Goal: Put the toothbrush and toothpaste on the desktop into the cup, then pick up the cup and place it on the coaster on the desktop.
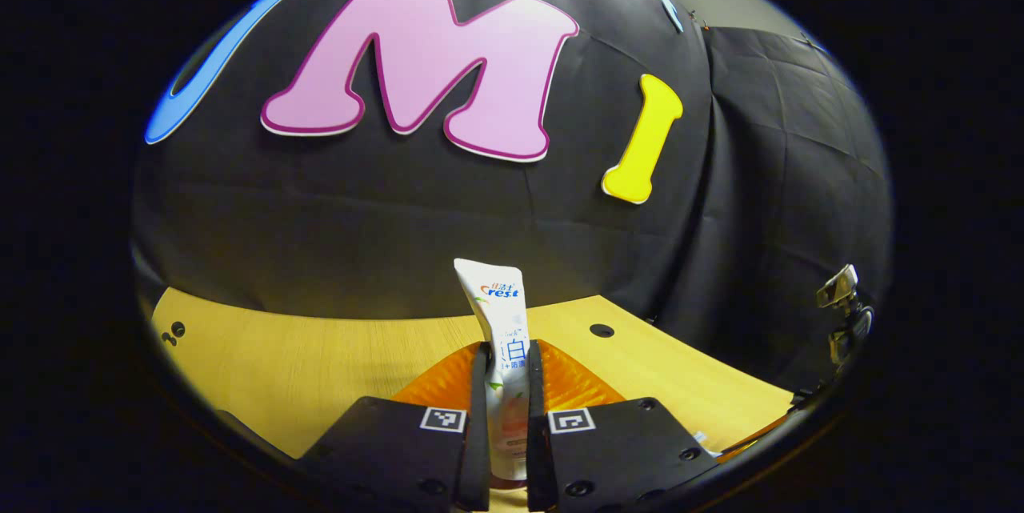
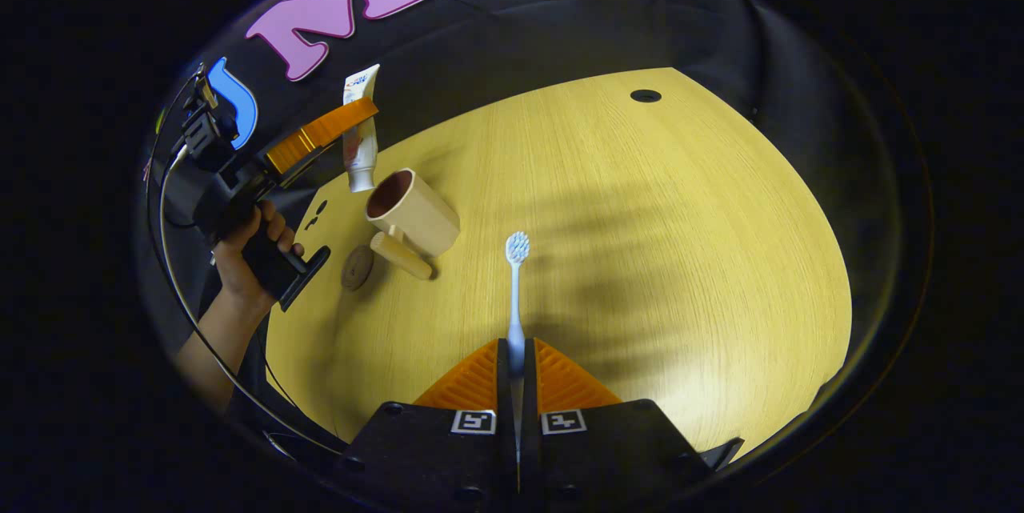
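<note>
In the left gripper view, my left gripper (image 1: 507,354) is shut on a white toothpaste tube (image 1: 502,309) that stands upright between the fingers, held above the table. In the right gripper view, the same tube (image 2: 360,141) hangs cap-down just above and behind the beige cup (image 2: 416,213), which stands on the table with its handle toward me. A small round brown coaster (image 2: 358,267) lies left of the cup's handle. My right gripper (image 2: 516,349) is shut on the handle of a pale blue toothbrush (image 2: 516,289), whose bristle head points away over the table.
The wooden table (image 2: 656,257) stretches wide to the right of the cup, with a dark hole (image 2: 645,95) near its far edge. A hand (image 2: 248,257) holds the left gripper's grip at the table's left edge, trailing a cable. A metal clip (image 1: 838,289) hangs at the right wall.
</note>
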A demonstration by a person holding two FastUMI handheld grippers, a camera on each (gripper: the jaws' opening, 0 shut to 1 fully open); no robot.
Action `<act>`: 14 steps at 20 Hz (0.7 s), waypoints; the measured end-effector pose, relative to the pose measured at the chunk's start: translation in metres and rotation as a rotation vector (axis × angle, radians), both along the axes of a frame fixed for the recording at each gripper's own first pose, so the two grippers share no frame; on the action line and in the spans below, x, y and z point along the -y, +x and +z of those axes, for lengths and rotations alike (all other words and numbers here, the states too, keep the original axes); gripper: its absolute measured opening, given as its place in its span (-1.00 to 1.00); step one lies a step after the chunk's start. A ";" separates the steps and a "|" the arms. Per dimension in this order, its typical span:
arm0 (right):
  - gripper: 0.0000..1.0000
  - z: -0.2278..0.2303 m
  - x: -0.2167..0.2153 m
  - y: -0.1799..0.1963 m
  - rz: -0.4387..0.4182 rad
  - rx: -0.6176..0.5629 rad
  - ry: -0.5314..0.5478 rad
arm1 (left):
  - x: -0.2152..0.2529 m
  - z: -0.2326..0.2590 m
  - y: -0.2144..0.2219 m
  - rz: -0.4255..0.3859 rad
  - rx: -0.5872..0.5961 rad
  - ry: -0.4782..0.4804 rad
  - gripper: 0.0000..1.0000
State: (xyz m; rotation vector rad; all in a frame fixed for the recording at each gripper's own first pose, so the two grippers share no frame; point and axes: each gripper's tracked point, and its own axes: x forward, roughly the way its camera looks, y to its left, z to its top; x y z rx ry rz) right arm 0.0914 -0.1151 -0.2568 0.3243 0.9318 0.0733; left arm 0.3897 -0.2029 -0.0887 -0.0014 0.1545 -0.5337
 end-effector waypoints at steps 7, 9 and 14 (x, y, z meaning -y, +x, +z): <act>-0.88 -0.018 0.005 -0.004 0.026 -0.028 -0.033 | -0.005 -0.041 0.006 -0.004 0.035 0.095 -0.47; -0.89 -0.021 0.001 -0.005 0.045 -0.040 -0.036 | -0.008 -0.048 0.001 -0.005 0.022 0.096 -0.41; -0.88 -0.010 -0.011 0.010 0.047 0.017 -0.027 | -0.024 -0.046 -0.014 0.038 0.000 0.062 0.18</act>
